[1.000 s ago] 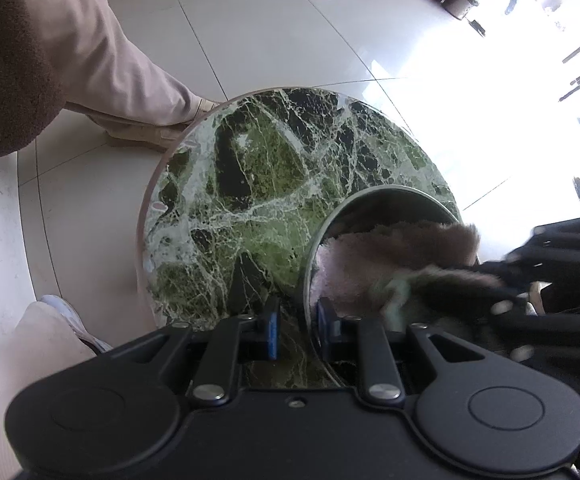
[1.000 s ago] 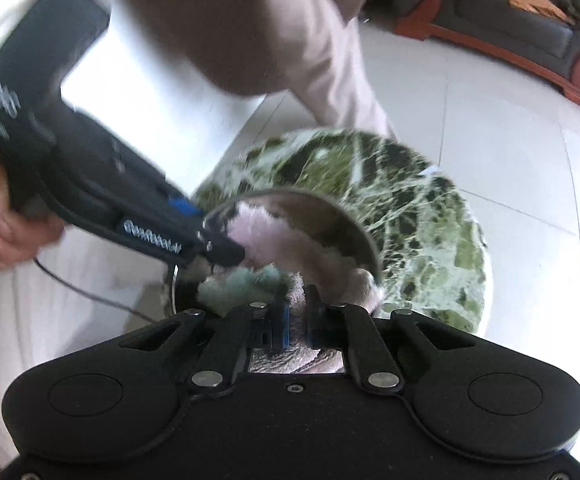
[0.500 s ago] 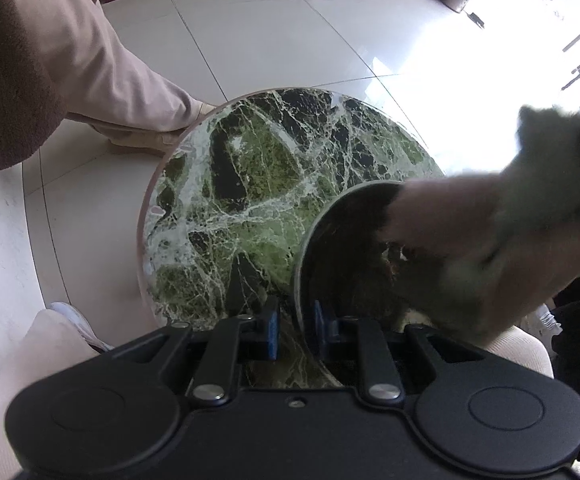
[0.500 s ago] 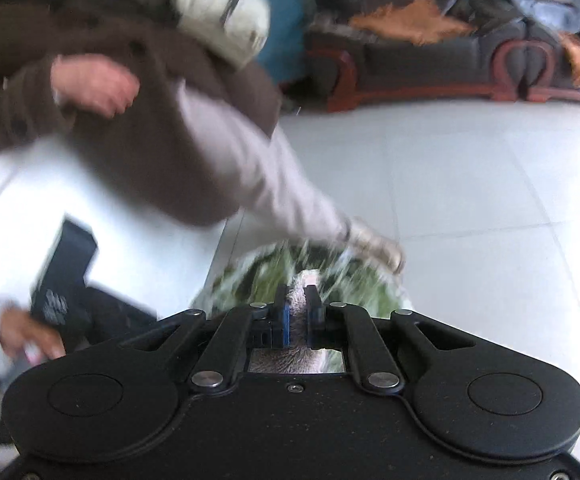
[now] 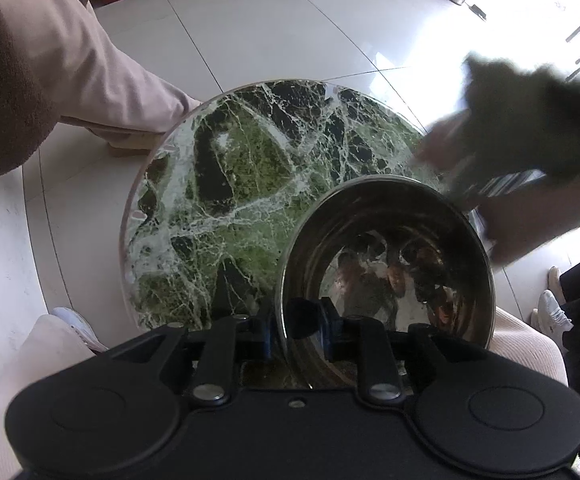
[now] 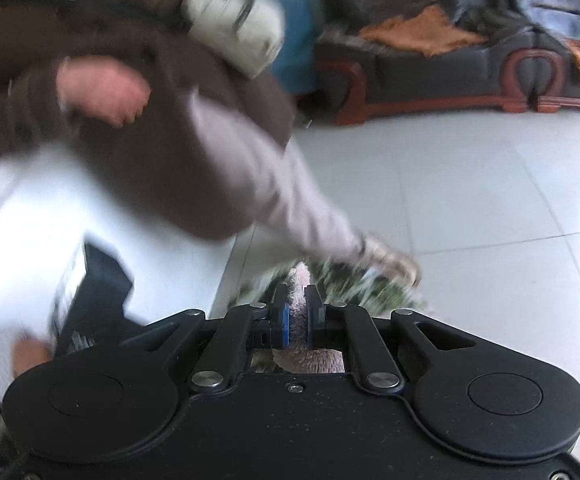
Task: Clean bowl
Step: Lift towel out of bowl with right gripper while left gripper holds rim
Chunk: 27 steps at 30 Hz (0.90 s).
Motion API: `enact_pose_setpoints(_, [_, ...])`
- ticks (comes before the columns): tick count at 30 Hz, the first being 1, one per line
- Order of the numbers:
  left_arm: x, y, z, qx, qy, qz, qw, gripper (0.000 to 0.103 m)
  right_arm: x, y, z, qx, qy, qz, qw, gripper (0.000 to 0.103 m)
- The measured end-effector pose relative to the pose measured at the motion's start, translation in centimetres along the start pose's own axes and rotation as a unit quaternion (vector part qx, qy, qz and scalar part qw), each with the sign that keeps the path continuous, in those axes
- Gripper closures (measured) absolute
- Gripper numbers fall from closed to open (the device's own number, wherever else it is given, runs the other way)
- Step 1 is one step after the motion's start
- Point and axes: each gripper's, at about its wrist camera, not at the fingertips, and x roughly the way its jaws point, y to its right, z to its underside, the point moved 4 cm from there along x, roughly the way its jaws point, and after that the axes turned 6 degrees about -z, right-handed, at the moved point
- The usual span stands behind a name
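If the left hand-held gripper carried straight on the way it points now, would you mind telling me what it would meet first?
Most likely the round green marble tabletop directly beneath. The left hand-held gripper straddles the near rim of the shiny steel bowl, its jaws opening, so that rim could catch first; depth is unclear.

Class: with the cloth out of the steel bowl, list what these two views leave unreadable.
- Left wrist view: the cloth is motion-smeared; its texture is lost.
- Same view: reflections in the bowl mask any residue.
- Right wrist view: the bowl is missing; the right gripper, clamping cloth, blocks the blurred table.
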Motion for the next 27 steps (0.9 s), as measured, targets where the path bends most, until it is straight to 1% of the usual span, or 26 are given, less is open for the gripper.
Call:
enact_pose_setpoints(3, [0.1, 0.1, 0.1, 0.001, -0.001, 0.002, 1.0000, 0.082, 2.2, -0.5, 1.7, 0.008, -0.028, -0.013, 0.999, 0.096])
enact_pose_setpoints(7, [0.2, 0.1, 0.1, 0.004, -0.002, 0.003, 1.0000, 0.081, 3.5, -0.1, 3.0, 0.047, -0.043, -0.036, 0.997, 0.092])
enact_pose_setpoints(9, [0.3, 0.1, 0.1, 0.003, -0.002, 0.004, 1.0000, 0.080, 3.6, -0.1, 3.2, 0.056, -0.046, -0.043, 0.996, 0.082])
enact_pose_setpoints(10, [0.3, 0.1, 0.1, 0.003, -0.002, 0.005, 1.0000, 0.080, 3.6, -0.1, 3.3, 0.060, -0.045, -0.047, 0.996, 0.076])
enact_pose_setpoints(11, [0.3, 0.1, 0.1, 0.003, -0.002, 0.006, 1.0000, 0.080, 3.4, -0.1, 3.3, 0.064, -0.042, -0.052, 0.996, 0.067])
enact_pose_setpoints(12, [0.3, 0.1, 0.1, 0.003, -0.002, 0.006, 1.0000, 0.080, 3.1, -0.1, 3.4, 0.067, -0.039, -0.055, 0.995, 0.063])
enact_pose_setpoints(14, [0.3, 0.2, 0.2, 0.003, -0.002, 0.006, 1.0000, 0.080, 2.3, -0.1, 3.3, 0.076, -0.026, -0.064, 0.995, 0.060])
enact_pose_setpoints(19, [0.4, 0.1, 0.2, 0.004, -0.002, 0.007, 1.0000, 0.080, -0.1, 0.7, 2.8, 0.102, 0.009, -0.076, 0.992, 0.057])
enact_pose_setpoints(20, [0.4, 0.1, 0.2, 0.004, -0.002, 0.007, 1.0000, 0.080, -0.5, 1.1, 2.7, 0.106, 0.016, -0.071, 0.992, 0.056])
enact_pose_setpoints(23, [0.4, 0.2, 0.2, 0.005, -0.002, 0.006, 1.0000, 0.080, -1.3, 2.5, 2.6, 0.112, 0.029, -0.035, 0.993, 0.056])
enact_pose_setpoints(26, [0.4, 0.2, 0.2, 0.007, -0.003, 0.005, 1.0000, 0.079, -0.9, 3.7, 3.1, 0.099, 0.009, 0.014, 0.995, 0.056])
enact_pose_setpoints(27, [0.4, 0.2, 0.1, 0.008, -0.003, 0.005, 1.0000, 0.079, -0.5, 3.8, 3.3, 0.090, -0.001, 0.022, 0.996, 0.056])
